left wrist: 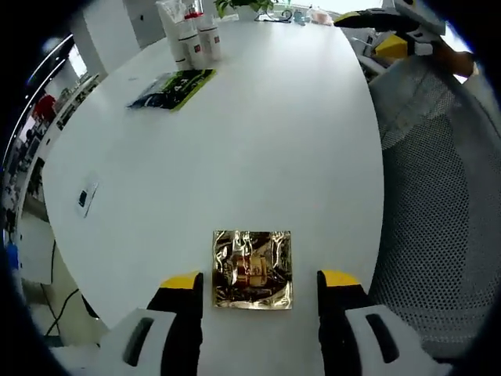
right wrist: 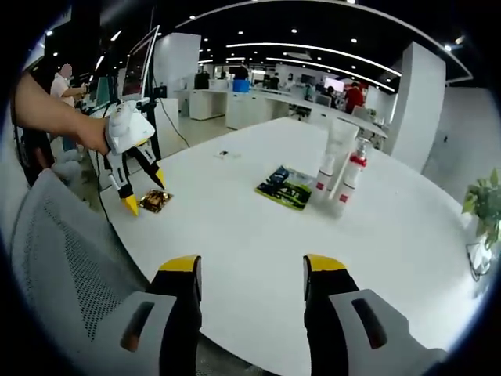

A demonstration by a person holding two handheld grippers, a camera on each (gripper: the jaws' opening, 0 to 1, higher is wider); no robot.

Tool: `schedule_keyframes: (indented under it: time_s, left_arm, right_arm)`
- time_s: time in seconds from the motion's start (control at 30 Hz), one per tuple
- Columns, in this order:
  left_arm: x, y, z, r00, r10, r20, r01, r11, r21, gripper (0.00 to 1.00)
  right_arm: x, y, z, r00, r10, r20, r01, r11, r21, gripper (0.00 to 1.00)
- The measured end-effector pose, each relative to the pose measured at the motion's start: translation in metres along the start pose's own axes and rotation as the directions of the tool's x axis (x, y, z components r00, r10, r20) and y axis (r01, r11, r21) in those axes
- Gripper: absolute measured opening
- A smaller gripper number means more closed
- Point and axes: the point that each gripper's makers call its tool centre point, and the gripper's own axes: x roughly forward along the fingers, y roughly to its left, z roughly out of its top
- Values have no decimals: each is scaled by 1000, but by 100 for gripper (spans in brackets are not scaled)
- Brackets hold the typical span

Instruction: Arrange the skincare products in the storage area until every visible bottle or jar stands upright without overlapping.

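Note:
A gold foil sachet [left wrist: 252, 269] lies flat on the white table [left wrist: 274, 141], just ahead of and between the jaws of my left gripper [left wrist: 260, 283], which is open and holds nothing. At the far side stand a tall white tube [left wrist: 171, 19] and white bottles with red trim [left wrist: 200, 41], upright and close together. From the right gripper view, the left gripper [right wrist: 146, 194] hovers over the gold sachet [right wrist: 155, 201], and the tube [right wrist: 337, 153] and a red-capped bottle [right wrist: 352, 176] stand mid-table. My right gripper [right wrist: 252, 270] is open and empty at the near table edge.
A green and black flat packet [left wrist: 172, 86] lies near the bottles, and it also shows as the green packet [right wrist: 283, 186]. A small card [left wrist: 86, 196] lies near the left edge. A grey mesh chair [left wrist: 446, 196] sits beside the table. A potted plant [right wrist: 485, 204] stands at the far right.

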Motion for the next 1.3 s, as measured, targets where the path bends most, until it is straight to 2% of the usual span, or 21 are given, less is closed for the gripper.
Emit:
schedule_keyframes:
  time_s: [0.2, 0.27, 0.3, 0.5, 0.83, 1.03, 1.17, 1.23, 1.3]
  left_arm:
    - [0, -3, 0, 1000, -6, 15, 6, 1000, 16, 57]
    - [0, -7, 1, 1000, -11, 11, 10, 999, 30, 50]
    - [1, -10, 3, 1000, -17, 11, 16, 999, 35, 41]
    - [4, -13, 5, 1000, -16, -5, 16, 999, 39, 40]
    - [2, -20, 10, 999, -31, 14, 30, 999, 34, 40]
    - [-11, -20, 33, 996, -33, 84, 31, 999, 20, 40]
    - [-23, -21, 58, 990, -11, 144, 9, 1000, 18, 40]
    - [-29, -23, 75, 981, 7, 195, -11, 1000, 21, 40]
    - [-34, -29, 86, 975, 13, 220, -18, 1000, 20, 40]
  right_arm:
    - [0, 1, -1, 1000, 2, -7, -2, 1000, -3, 49]
    - [0, 0, -2, 1000, 2, -7, -2, 1000, -1, 48]
    - [0, 0, -2, 1000, 2, -7, -2, 1000, -1, 48]
    - [0, 1, -1, 1000, 6, -5, -6, 1000, 4, 47]
    - [0, 1, 0, 1000, 8, 1, -8, 1000, 9, 47]
    - [0, 2, 1, 1000, 17, 5, -17, 1000, 15, 47]
    - [-2, 0, 4, 999, 27, 28, -29, 996, 83, 46]
    - [-3, -1, 7, 999, 30, 43, -34, 995, 99, 46]
    - [-3, 0, 8, 998, 36, 51, -41, 993, 108, 46]
